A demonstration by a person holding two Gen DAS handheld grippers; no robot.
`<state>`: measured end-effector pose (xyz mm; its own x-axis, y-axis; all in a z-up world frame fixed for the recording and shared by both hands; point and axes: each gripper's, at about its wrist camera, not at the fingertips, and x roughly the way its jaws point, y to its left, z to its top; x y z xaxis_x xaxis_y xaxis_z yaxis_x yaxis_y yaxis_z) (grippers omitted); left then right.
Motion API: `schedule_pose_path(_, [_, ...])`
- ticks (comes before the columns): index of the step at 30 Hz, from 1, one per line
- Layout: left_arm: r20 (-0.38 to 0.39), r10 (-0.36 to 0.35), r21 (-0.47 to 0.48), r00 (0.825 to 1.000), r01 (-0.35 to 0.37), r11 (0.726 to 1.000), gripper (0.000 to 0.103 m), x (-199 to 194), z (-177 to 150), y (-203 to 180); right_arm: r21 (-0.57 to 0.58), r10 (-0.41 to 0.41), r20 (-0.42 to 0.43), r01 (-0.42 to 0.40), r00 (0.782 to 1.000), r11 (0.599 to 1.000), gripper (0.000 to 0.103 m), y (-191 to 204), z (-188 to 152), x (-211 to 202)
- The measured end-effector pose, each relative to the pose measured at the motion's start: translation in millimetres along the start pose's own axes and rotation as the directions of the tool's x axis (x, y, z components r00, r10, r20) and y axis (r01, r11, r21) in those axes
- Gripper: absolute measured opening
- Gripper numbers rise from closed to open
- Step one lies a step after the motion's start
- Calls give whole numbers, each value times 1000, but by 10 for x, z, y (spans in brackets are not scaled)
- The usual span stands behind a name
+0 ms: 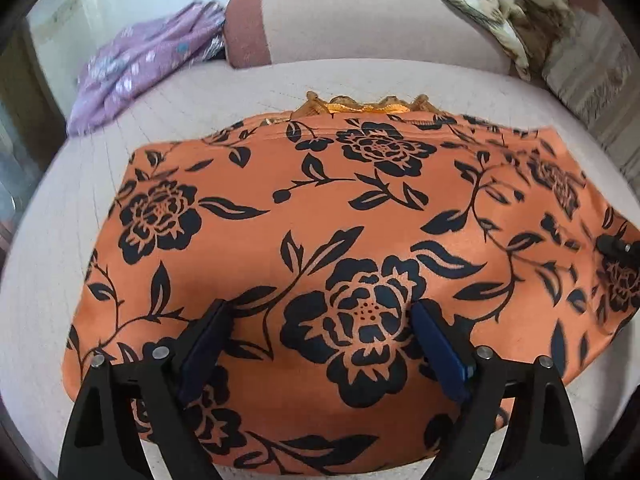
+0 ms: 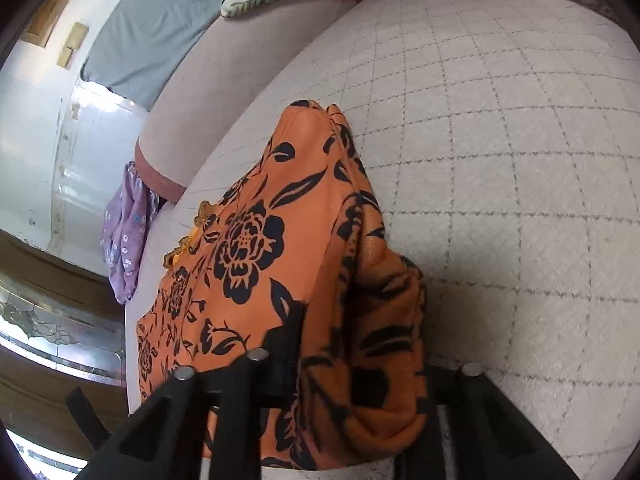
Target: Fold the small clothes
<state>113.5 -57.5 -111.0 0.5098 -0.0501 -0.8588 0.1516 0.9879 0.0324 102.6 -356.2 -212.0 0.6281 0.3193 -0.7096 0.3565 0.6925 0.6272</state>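
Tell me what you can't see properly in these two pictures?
- Right wrist view: the right tongs' tips are buried in the bunched orange cloth, so what they pinch is hidden.
- Left wrist view: the cloth's near edge is cut off by the frame and the open left tongs.
- Left wrist view: the purple cloth and patterned blanket are blurred.
- Both views: what garment the orange cloth is stays unclear.

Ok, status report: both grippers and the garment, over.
Left gripper open above orange black-flowered garment. Right gripper shut on its lifted edge. Purple floral cloth lies apart; nothing blocking.
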Motion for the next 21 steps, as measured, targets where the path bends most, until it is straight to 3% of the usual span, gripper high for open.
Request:
schedule_pose_path(2, [-1, -48, -45, 999, 48, 998, 89, -67, 49, 125, -58, -7, 15, 8, 1000, 998, 19, 178, 47, -76])
schedule_pose_path(6, [122, -85, -180, 989, 106, 978, 89, -448, 82, 620, -239, 59, 90, -36, 994, 970, 18, 999, 145, -357])
schedule_pose_path(8, [182, -54, -254, 982, 100, 962, 89, -654, 37, 980, -310, 117, 104, -79, 988, 948, 18, 1434, 132, -441])
schedule_pose_path(11, [235, 26, -384, 972, 68, 921, 89, -851, -171, 1578, -450, 198, 97, -135, 975, 883, 18, 2175, -96, -459])
schedule_pose_path(14, [210, 102, -514, 972, 21, 857, 89, -797, -416, 2107, -556, 239, 21, -187, 971, 810, 18, 2753, -534, -235])
schedule_pose_path(17, [124, 114, -646, 986, -7, 763, 87, -599, -658, 2468, -617, 168, -105, -197, 980, 762, 18, 3016, -1013, 396])
schedule_pose_path(19, [102, 77, -706, 992, 18, 708, 87, -526, -737, 2615, -635, 11, -232, -161, 973, 755, 17, 2956, -1334, 1115])
schedule_pose_path(20, [106, 75, -710, 991, 23, 703, 87, -517, -751, 2635, -619, -35, -281, -153, 959, 770, 18, 2887, -1407, 1334])
schedule_pose_path(21, [114, 79, -707, 990, 25, 707, 87, -528, -750, 2645, -581, -22, -302, -166, 953, 797, 17, 2807, -1443, 1455])
